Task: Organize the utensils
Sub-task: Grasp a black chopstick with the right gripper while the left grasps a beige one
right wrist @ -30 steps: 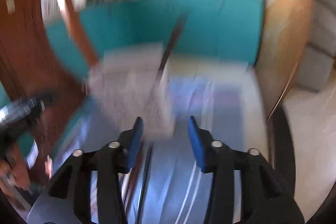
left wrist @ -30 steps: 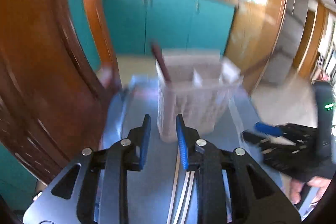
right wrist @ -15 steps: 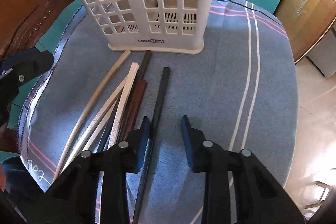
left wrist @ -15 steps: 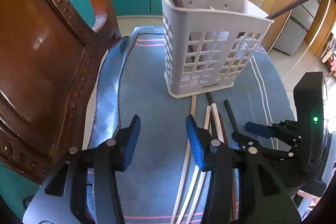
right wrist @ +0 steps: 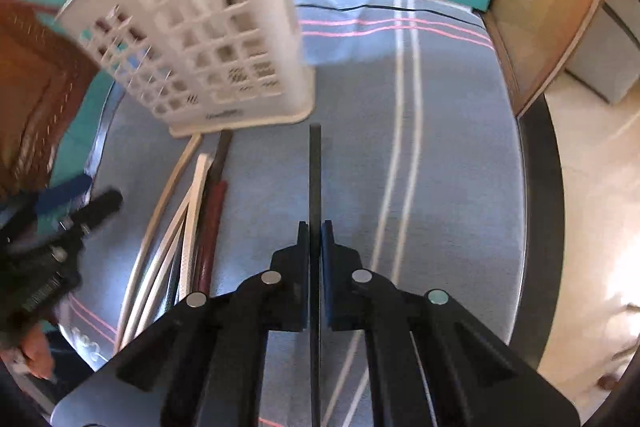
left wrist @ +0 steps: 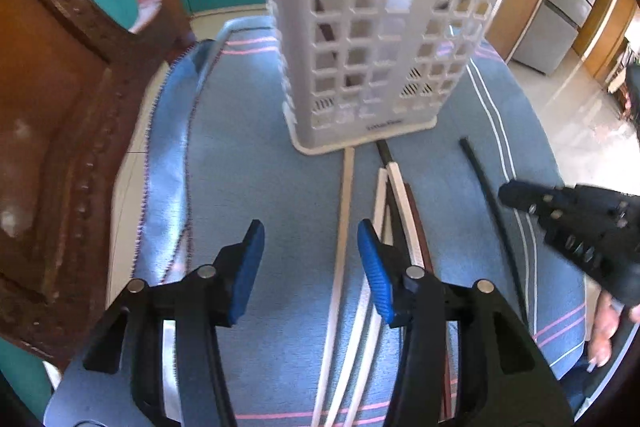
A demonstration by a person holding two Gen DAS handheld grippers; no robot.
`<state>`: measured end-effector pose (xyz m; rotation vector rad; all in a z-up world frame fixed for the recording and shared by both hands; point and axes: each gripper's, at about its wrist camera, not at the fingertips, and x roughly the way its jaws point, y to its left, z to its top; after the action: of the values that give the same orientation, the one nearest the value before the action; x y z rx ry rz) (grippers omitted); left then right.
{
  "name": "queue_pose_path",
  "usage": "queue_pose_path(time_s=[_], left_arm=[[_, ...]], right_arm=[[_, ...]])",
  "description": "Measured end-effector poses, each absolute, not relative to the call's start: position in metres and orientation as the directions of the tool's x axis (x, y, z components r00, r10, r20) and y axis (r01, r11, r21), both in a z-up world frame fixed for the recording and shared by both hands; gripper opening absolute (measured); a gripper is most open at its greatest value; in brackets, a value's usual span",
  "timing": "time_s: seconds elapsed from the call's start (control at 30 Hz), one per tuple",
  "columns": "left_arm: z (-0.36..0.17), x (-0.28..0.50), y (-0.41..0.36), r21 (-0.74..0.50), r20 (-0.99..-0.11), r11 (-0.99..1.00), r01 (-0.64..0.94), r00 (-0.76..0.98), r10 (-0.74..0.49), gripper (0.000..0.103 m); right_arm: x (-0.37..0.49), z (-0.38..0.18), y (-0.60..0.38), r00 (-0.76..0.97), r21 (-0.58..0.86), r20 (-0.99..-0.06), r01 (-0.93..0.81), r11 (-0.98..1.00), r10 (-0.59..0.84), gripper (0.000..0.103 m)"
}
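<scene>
Chopsticks, one thin black stick (right wrist: 315, 179) clamped in the right gripper (right wrist: 315, 227), pale ones (left wrist: 344, 227) lying between the left gripper's (left wrist: 310, 247) parted jaws.

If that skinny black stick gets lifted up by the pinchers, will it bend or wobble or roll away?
The black chopstick looks straight and rigid, so it probably won't bend. The right gripper pinches it well back from its tip, so the long front end may dip or swivel. Its end looks squarish, so it likely won't roll far on the cloth.
</scene>
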<state>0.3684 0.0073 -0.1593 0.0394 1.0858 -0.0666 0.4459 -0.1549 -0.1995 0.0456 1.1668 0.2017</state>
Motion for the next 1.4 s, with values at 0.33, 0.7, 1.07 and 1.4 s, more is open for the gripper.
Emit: queue_pose_path(time_s=[0.33,0.7,1.07,1.4], left_arm=[[-0.185,0.385,-0.003,0.021,-0.917,0.997,0.077,0.400,-0.011,0.040],[-0.194,0.387,0.024,-0.051,-0.929,0.999,0.002,0.368,-0.048,0.008],[-0.187,0.377,0.027,-0.093,-0.924,0.996,0.010,0.372,-0.090,0.007],[-0.198,0.388,0.009,-0.027,-0.932,0.999,0.023,0.361,-0.034,0.032]], right_arm=[[0.446,-0.198,-0.171,0.382,0.138,-0.907,-0.125,0.983,0.176,0.015],[0.444,-0.198,-0.178,0.380,0.128,-0.910,-0.115,0.985,0.163,0.020],[0.444,-0.197,-0.168,0.379,0.122,-0.911,-0.126,0.984,0.162,0.028],[0.447,-0.214,-0.148,0.363,0.042,-0.927,-0.137,0.990,0.090,0.033]])
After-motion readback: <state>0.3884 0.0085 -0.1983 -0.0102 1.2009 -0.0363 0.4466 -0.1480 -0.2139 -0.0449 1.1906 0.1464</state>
